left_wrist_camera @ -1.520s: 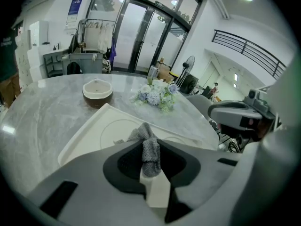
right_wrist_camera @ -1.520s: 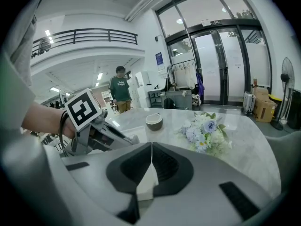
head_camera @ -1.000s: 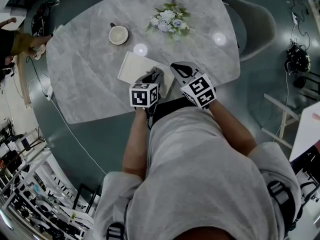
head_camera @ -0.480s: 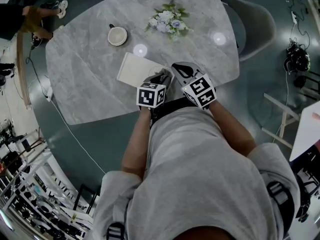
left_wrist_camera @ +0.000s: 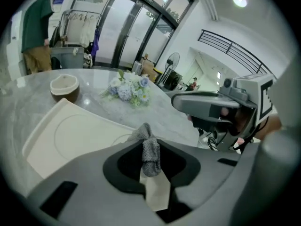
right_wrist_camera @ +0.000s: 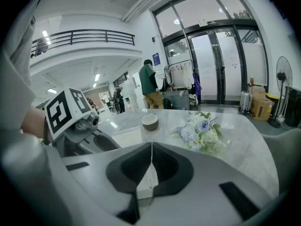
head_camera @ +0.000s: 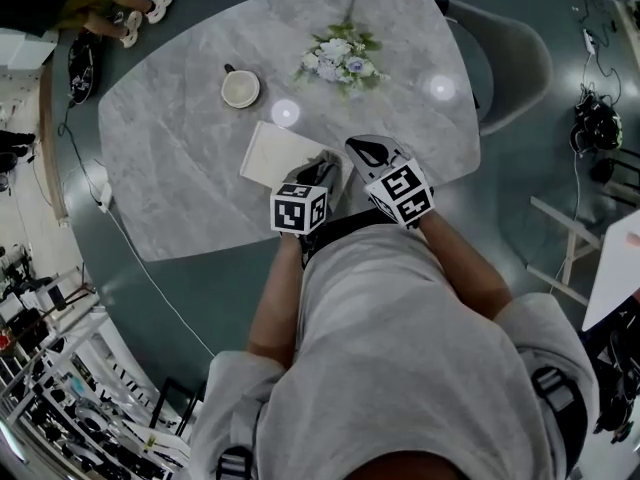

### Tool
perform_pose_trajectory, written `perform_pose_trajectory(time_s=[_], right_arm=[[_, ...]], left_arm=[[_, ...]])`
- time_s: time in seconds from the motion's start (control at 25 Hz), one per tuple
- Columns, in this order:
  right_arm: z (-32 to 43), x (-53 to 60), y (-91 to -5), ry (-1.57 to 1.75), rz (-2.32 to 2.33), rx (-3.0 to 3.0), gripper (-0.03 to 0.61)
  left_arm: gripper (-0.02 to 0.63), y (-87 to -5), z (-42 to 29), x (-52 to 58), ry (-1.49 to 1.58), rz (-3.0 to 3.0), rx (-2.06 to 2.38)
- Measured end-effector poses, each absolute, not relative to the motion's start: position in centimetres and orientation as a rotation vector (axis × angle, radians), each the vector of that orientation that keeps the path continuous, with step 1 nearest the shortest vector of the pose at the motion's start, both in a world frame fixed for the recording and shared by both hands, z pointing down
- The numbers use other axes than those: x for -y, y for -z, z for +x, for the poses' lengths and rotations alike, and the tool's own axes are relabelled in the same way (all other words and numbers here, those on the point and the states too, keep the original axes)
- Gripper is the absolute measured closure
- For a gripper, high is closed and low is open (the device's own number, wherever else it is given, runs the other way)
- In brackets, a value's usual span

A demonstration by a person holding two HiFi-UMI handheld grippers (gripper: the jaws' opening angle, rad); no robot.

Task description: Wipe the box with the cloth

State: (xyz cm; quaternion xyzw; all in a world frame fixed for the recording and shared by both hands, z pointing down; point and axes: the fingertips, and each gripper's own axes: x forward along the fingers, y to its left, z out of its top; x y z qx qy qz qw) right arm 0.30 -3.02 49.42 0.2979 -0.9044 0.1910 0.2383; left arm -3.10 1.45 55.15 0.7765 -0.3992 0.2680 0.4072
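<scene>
Left gripper (head_camera: 316,172) slid slightly rightward; its fingers clamp the soft, limp cloth (left_wrist_camera: 151,155) at the near edge of the stiff, probably light box (head_camera: 270,153) on the table (head_camera: 180,168); right gripper (head_camera: 372,154) fingers are together, empty

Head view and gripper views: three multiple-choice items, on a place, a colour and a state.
1. Where is the round beige cup?
A. on the grey marble table, apart from the flat cream box
B. on the box
C. between the right gripper's jaws

2. What colour is the knitted cloth?
A. red
B. grey
C. yellow

3. The left gripper is:
A. open, empty
B. out of view
C. shut on the cloth

1 A: bare tabletop shows between cup and box.
2 B: its weave reads grey.
3 C: its jaws pinch the cloth.
</scene>
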Motion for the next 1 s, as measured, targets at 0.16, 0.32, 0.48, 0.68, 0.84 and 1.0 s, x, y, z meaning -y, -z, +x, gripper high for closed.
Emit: perform_pose_trajectory(time_s=[0.16, 0.32, 0.48, 0.68, 0.84, 1.0], right_arm=[[0.4, 4.0, -49.2, -0.528, 0.829, 2.478, 0.551], [-0.1, 4.8, -49.3, -0.530, 0.824, 2.484, 0.551], [-0.6, 5.5, -49.4, -0.526, 0.811, 2.484, 0.551], [-1.3, 6.7, -49.2, -0.522, 0.805, 2.480, 0.552], [-1.5, 7.4, -49.2, -0.521, 0.809, 2.474, 0.552], [-1.4, 7.4, -49.6, -0.534, 0.810, 2.463, 0.551]], left_arm=[[0.522, -53.2, -7.3, 0.9, -0.643, 1.943, 1.150], [0.520, -52.7, -12.5, 3.6, -0.647, 1.896, 1.300], [0.520, -53.7, -15.8, 5.9, -0.691, 1.857, 1.376], [0.520, -55.6, -16.9, 7.6, -0.722, 1.790, 1.380], [0.520, -56.0, -16.9, 8.5, -0.686, 1.770, 1.370], [0.522, -56.1, -16.7, 8.3, -0.661, 1.772, 1.353]])
